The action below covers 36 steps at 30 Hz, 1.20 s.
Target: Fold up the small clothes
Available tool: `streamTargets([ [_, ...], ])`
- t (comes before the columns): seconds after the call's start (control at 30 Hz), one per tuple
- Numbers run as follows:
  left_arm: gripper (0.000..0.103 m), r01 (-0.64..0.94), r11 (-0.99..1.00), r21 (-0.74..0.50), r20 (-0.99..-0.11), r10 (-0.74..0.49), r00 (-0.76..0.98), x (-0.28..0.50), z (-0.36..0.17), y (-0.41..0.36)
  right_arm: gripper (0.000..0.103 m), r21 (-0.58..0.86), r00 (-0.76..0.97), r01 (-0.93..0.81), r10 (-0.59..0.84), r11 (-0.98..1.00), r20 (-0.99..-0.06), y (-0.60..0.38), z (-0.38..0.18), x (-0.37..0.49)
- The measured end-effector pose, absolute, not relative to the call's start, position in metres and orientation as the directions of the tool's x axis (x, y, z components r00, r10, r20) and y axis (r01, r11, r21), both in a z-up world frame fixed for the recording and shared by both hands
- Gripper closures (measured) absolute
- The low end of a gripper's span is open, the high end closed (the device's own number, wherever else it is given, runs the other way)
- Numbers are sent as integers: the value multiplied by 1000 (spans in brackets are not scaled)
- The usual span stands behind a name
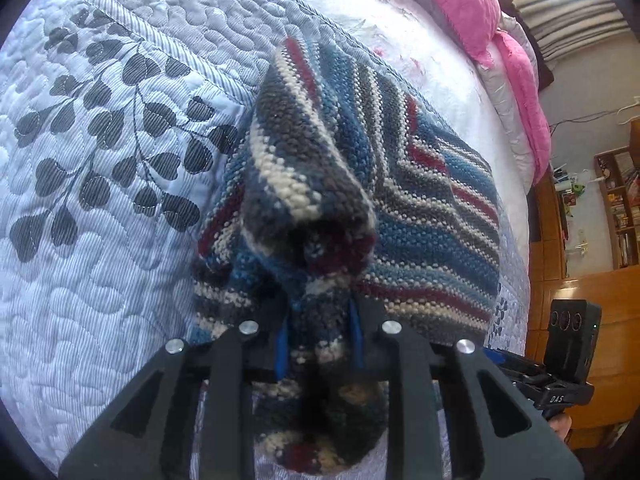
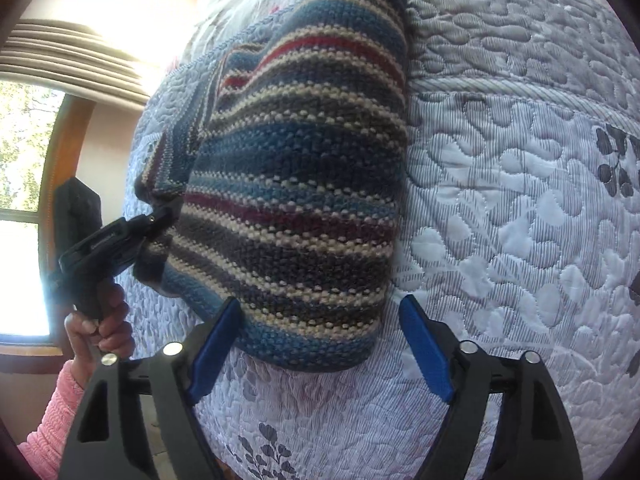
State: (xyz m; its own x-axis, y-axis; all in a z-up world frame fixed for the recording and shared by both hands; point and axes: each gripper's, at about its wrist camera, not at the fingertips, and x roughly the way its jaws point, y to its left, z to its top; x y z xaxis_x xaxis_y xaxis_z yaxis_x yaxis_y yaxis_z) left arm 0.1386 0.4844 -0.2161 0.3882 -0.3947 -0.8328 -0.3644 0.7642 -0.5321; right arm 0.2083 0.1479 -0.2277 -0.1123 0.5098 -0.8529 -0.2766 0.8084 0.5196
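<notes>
Two grippers w/ blue pads work one striped knit sweater [image 2: 304, 184], wool-like, in blue, grey, cream and dark red bands, lying on a pale blue quilted bedspread [image 1: 100, 280] w/ a dark leaf print. Left gripper [image 1: 318, 344] is clenched on a bunched-up part of the knit, prob. a sleeve or side edge, lifted off the bed and draped toward the cam, while the rest of the garment lies flat beyond it. Right gripper [image 2: 320, 344] is released, jaws spread wide, one blue pad [image 2: 216, 344] touching the near rounded edge of the sweater and the other apart from it over bare quilt. In the right view the left tool is seen at the garment's far-left edge, held by a hand [image 2: 100, 320] in a pink ribbed sleeve [image 2: 52, 420]. Step in hand looks like carrying the lifted portion over the body of the sweater. To do it well: keep the left grip firm, move low and across so the thick knit doesn't drag the flat part along, and use the right tool to pin or pinch the near edge as an anchor. Lay the fold so stripes line up, then let go only once the fabric rests flat. Pink bedding [image 1: 480, 20] sits well apart.
</notes>
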Motion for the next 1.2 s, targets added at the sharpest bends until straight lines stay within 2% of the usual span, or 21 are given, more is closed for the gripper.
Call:
streamTargets([
  [0.03, 76, -367, 767, -526, -837, -390, 384, 139, -218, 484, 52, 521, -124, -283, 508, 806, -853, 149, -232, 205],
  [0.1, 75, -369, 764, -529, -836, -394, 382, 136, -219, 487, 59, 498, -109, -300, 490, 814, -865, 146, -235, 201],
  [0.23, 69, -363, 774, -518, -841, -384, 382, 124, -211, 489, 62, 485, -100, -318, 480, 815, -872, 141, -233, 196],
  [0.37, 55, -356, 765, -537, -824, -386, 414, 101, -193, 488, 41, 488, -99, -306, 482, 818, -870, 132, -225, 194],
  [0.43, 50, -360, 764, -536, -825, -385, 413, 89, -189, 487, 38, 492, -104, -305, 485, 816, -868, 132, -226, 193],
  [0.5, 50, -359, 762, -539, -827, -396, 399, 82, -190, 482, 41, 492, -109, -299, 483, 818, -869, 132, -229, 192],
  [0.57, 51, -360, 772, -524, -836, -385, 392, 80, -191, 475, 52, 519, -132, -275, 503, 809, -854, 135, -235, 193],
  [0.6, 59, -366, 779, -510, -845, -372, 385, 79, -193, 474, 55, 514, -127, -275, 499, 813, -857, 136, -235, 192],
  [0.63, 72, -379, 785, -490, -857, -355, 373, 80, -195, 474, 58, 502, -121, -290, 489, 815, -864, 137, -234, 192],
  [0.7, 78, -405, 791, -459, -877, -330, 349, 78, -202, 478, 64, 485, -108, -318, 478, 814, -872, 139, -229, 190],
  [0.9, 79, -443, 774, -453, -886, -337, 317, 66, -239, 492, 66, 421, -103, -364, 414, 831, -905, 147, -237, 186],
  [1.0, 78, -447, 764, -464, -880, -343, 327, 64, -240, 495, 66, 415, -104, -369, 407, 831, -907, 150, -240, 188],
  [1.07, 72, -427, 781, -455, -884, -339, 322, 65, -233, 493, 65, 426, -110, -375, 417, 824, -902, 149, -238, 191],
  [1.1, 66, -419, 789, -450, -886, -333, 323, 66, -228, 493, 59, 434, -114, -376, 424, 819, -898, 147, -236, 192],
  [1.13, 56, -413, 797, -440, -889, -321, 327, 68, -221, 492, 56, 446, -117, -373, 436, 814, -893, 145, -232, 193],
  [1.17, 50, -405, 803, -438, -887, -313, 339, 69, -213, 494, 53, 458, -110, -370, 451, 808, -886, 142, -227, 196],
  [1.2, 35, -398, 802, -446, -880, -310, 361, 70, -205, 498, 49, 465, -98, -372, 464, 803, -880, 140, -221, 198],
])
